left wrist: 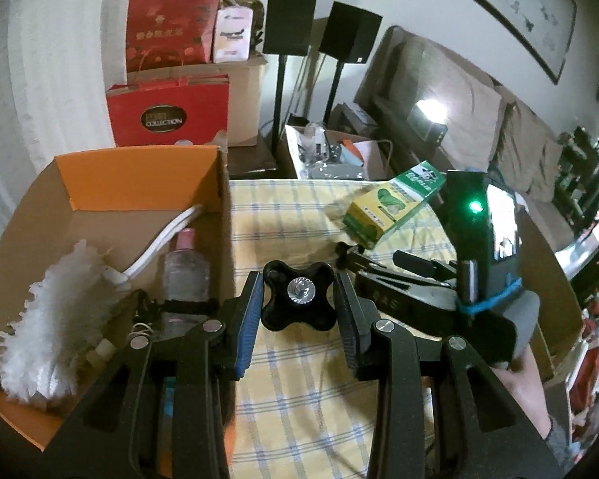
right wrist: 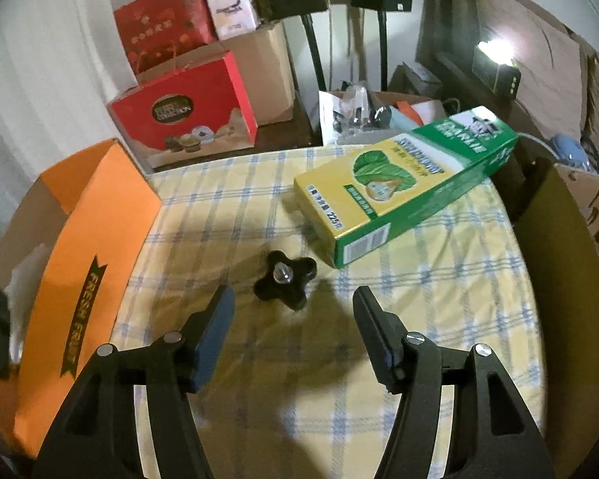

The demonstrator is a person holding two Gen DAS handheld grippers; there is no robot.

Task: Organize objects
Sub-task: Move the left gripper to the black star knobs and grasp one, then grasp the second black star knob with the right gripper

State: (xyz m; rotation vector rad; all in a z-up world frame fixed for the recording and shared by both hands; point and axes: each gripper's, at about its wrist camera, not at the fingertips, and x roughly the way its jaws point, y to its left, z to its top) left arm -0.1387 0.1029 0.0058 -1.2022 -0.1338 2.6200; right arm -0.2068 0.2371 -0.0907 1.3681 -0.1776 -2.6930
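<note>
Your left gripper (left wrist: 295,303) straddles the black star knob (left wrist: 298,294) on the checked tablecloth (left wrist: 299,391), jaws spread, pads just beside its lobes. Square up, clench on opposite lobes, then lift toward the orange fruit box (left wrist: 139,175) alongside. Your right gripper (right wrist: 293,311) hangs released nearby.

The right gripper (right wrist: 293,321) hangs spread, seemingly just above the black knob (right wrist: 285,285) on the checked cloth (right wrist: 439,279).

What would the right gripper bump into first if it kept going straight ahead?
Most likely the black knob on the checked tablecloth, just ahead of the open right gripper. The green and yellow box lies farther on.
</note>
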